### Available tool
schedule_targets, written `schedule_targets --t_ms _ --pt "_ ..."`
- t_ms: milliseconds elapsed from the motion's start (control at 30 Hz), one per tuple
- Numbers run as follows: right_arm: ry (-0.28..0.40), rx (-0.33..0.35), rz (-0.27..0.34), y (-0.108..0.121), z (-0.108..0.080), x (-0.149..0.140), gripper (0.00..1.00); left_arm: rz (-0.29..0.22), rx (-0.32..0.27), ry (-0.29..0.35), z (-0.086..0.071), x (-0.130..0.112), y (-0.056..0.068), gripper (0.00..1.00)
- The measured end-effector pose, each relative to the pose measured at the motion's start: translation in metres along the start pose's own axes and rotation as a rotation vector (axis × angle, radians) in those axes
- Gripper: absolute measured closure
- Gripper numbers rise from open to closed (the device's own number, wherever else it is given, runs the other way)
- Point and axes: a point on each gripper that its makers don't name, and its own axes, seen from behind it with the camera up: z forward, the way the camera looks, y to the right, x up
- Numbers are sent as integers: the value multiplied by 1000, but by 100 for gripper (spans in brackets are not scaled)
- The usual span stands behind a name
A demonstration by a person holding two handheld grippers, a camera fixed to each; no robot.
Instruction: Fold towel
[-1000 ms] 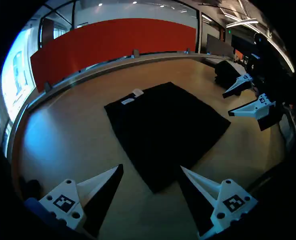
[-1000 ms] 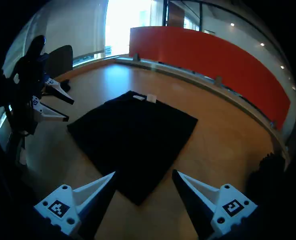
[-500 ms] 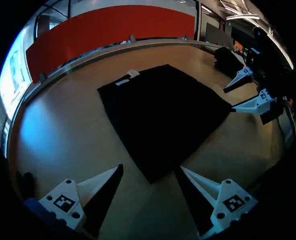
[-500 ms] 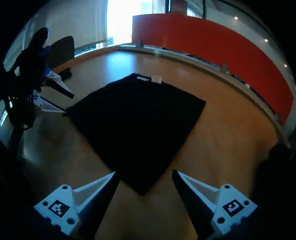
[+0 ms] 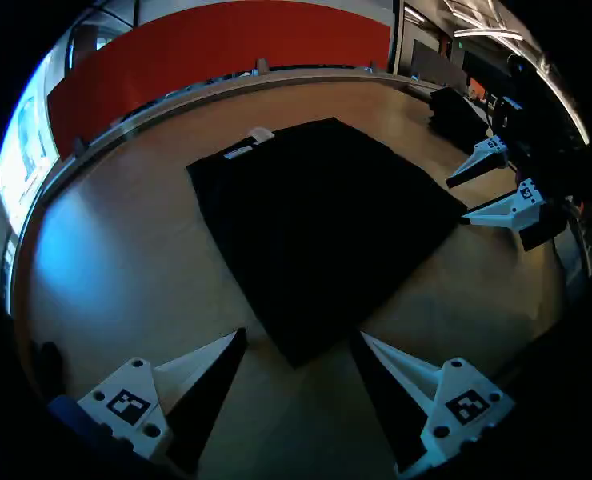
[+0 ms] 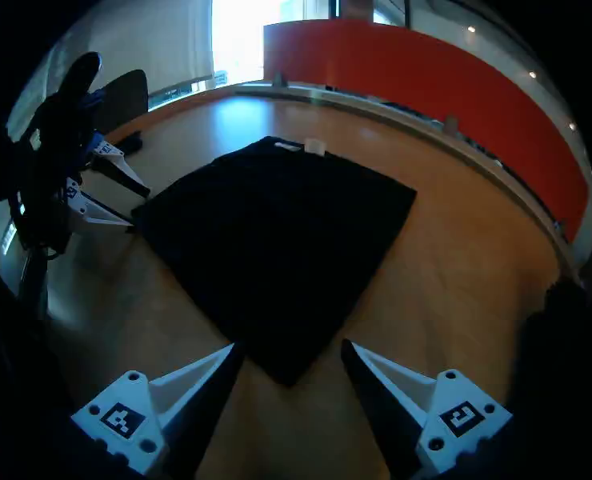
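1. Left gripper [image 5: 300,336]: fingers spread wide, nothing held. Near corner of black towel [image 5: 320,216] sits just ahead, btwn the tips.
2. Right gripper [image 6: 292,344]: likewise wide apart & empty, another towel corner btwn its tips.
3. Bare wood table [image 5: 112,248] lies open outside each finger pair. Towel lies flat, edges straight.
4. Far beyond tips: white tag [image 5: 252,136] at towel's far corner, then table rim & red wall [image 5: 216,48].
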Motion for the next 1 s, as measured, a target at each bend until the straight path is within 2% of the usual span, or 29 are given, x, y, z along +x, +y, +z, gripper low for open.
schedule_targets --t_ms 100,300,633,833,1000 --pt "-4 6 4 -1 1 -2 15 5 3 -3 0 -1 0 7" --pt "-1 11 11 -2 0 -2 19 4 9 -4 0 -1 0 18" --pt "2 18 6 -6 0 -2 36 8 9 -8 1 0 3 30" --pt "-1 24 16 -7 1 -1 54 -2 15 -11 1 0 5 45" --pt "-5 27 19 -8 2 -2 71 -16 24 -14 1 0 4 51"
